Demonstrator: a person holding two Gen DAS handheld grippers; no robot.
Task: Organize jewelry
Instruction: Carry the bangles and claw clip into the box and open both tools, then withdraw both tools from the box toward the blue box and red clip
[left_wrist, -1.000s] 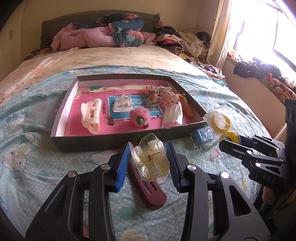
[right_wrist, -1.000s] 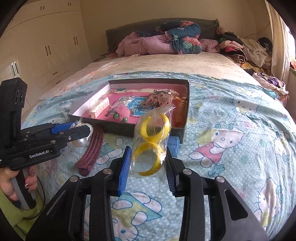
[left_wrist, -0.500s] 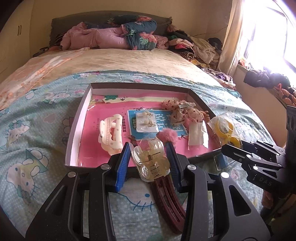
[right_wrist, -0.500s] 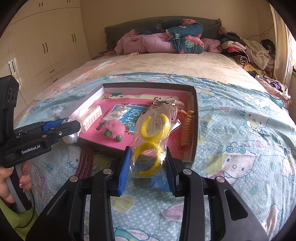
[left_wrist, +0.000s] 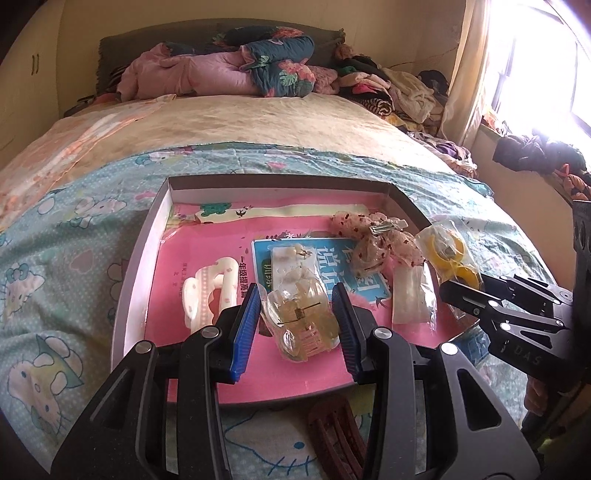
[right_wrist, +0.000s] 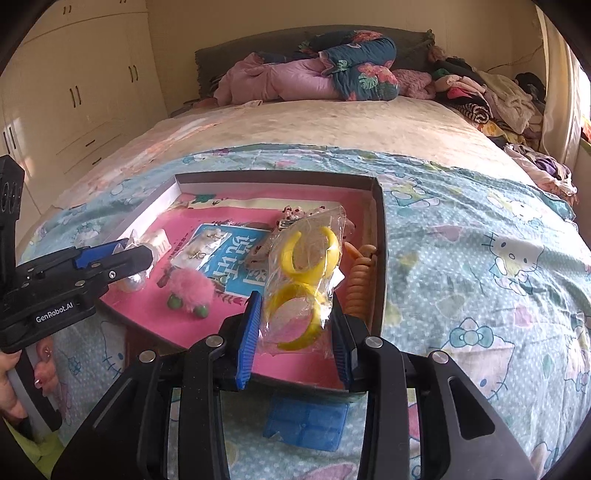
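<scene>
Left gripper (left_wrist: 297, 325) clamped on a clear hair claw clip in a plastic bag (left_wrist: 301, 321), blue pads pressing both sides; clip hangs over the near part of the tray (left_wrist: 142, 254). Clip's teeth are partly blurred by the wrap. Right gripper (right_wrist: 295, 328) clamped on a clear bag of yellow rings (right_wrist: 304, 284), held over the tray's near right corner; bag glare hides some ring detail, count looks like two.

In the tray, on the pink liner: white claw clip (left_wrist: 208, 291) just left of the left gripper, near end cut off by the finger. Earring card (left_wrist: 293, 262) on a blue booklet (right_wrist: 231, 258), mostly hidden behind the held clip in the left view. Pink fluffy clip with green beads (right_wrist: 190, 288) is visible only in the right view. Spotted fabric bow (left_wrist: 373, 240) at far right, metal clasp on it. Small clear packet (left_wrist: 412, 295), contents can't be made out. Orange coil hair tie (right_wrist: 362, 280) along the right wall, half behind the bag.

Outside the tray on the bedspread (right_wrist: 480, 258): dark red barrette (left_wrist: 336, 432) near edge, cut off by the gripper body; blue case (right_wrist: 306, 421), partly under the right gripper. A hand (right_wrist: 22, 373) grips the left handle, cropped at the frame edge.
</scene>
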